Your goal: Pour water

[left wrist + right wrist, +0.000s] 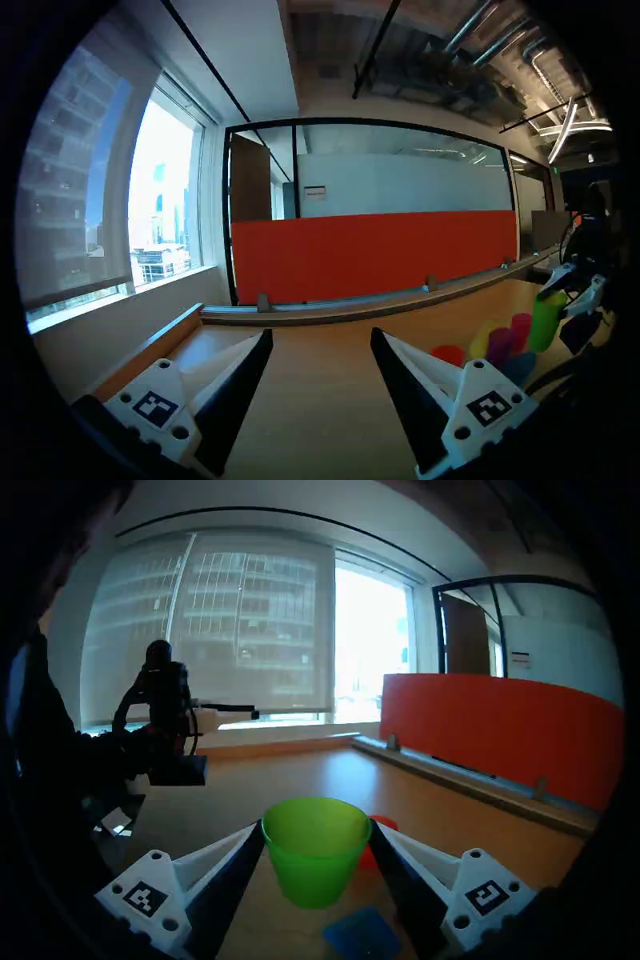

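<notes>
The right gripper point(316, 830) is clamped on the green cup point(314, 860) just below its rim; I judge this thin plastic light and easy to squash, so grip gently. The left gripper point(322, 333), jaws apart, is well apart from the cup. The left gripper view adds a yellow cup point(481, 341) and a pink cup point(521, 327) beside it

Green plastic cup point(316, 852), upright, mouth open upward, held between right tool point(316, 830) fingers

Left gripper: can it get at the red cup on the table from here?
Probably yes. The left gripper is open and empty, with bare tabletop between it and the red cup. The yellow cup stands close beside the red one, so room is tight on that side.
</notes>
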### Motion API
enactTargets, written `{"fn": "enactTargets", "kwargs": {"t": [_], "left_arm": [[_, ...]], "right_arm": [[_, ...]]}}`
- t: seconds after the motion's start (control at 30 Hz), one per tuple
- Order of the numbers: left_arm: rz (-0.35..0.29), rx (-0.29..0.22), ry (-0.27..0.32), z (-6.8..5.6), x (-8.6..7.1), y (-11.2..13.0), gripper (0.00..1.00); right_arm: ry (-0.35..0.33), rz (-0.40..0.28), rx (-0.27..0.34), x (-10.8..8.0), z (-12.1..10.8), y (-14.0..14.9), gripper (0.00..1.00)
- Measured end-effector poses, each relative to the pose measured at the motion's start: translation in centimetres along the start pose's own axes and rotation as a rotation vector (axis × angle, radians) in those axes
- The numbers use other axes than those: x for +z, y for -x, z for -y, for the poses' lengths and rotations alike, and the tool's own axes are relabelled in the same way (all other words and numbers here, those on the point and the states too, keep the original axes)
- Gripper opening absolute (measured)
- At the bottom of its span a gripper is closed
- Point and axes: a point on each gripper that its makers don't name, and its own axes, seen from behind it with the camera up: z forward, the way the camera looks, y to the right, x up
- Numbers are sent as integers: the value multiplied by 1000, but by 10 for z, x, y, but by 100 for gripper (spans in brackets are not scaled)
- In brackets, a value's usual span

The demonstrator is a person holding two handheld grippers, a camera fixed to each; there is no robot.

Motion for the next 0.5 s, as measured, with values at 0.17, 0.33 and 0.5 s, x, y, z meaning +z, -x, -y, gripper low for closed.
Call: {"fn": "enactTargets", "kwargs": {"t": [0.17, 0.33, 0.5], "left_arm": [[-19, -7, -30, 11, -11, 23, 90], [-30, -25, -56, 23, -21, 44, 90], [-14, -40, -90, 37, -27, 66, 90]], "right_arm": [[-1, 3, 1, 0, 1, 1, 95], [1, 7, 0, -1, 1, 2, 95], [-1, 10, 1, -1, 2, 2, 95]]}}
